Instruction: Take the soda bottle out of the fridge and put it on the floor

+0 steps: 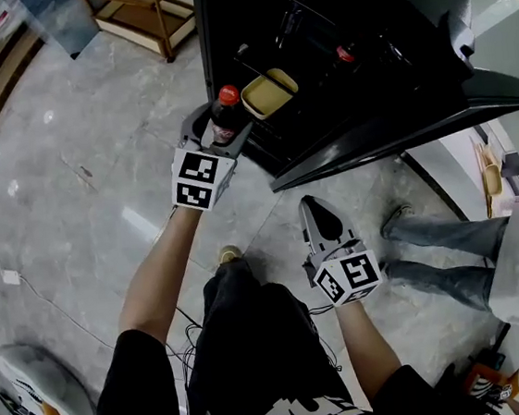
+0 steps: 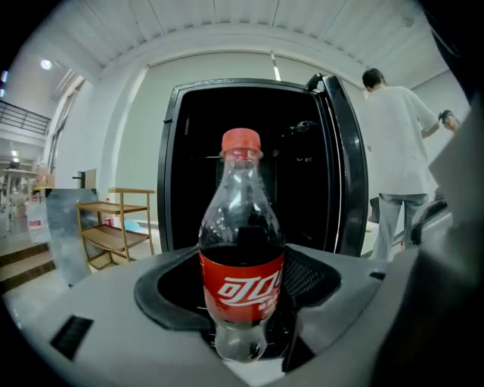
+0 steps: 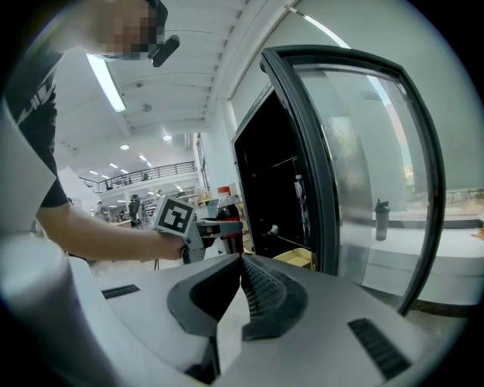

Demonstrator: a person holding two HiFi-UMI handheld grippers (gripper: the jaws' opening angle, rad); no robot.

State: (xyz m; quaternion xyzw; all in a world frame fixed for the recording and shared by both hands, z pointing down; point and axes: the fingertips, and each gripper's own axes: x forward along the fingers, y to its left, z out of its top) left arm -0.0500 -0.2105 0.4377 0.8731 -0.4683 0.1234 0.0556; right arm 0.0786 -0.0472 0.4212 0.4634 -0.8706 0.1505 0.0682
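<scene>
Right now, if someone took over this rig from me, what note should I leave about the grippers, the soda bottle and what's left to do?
Left gripper: shut on the soda bottle, held upright in front of the open fridge, clear of it.
Right gripper: shut, empty, near the fridge door.
Done: the bottle is out of the fridge.
Left: lower it, stand it on the floor, then release.
</scene>
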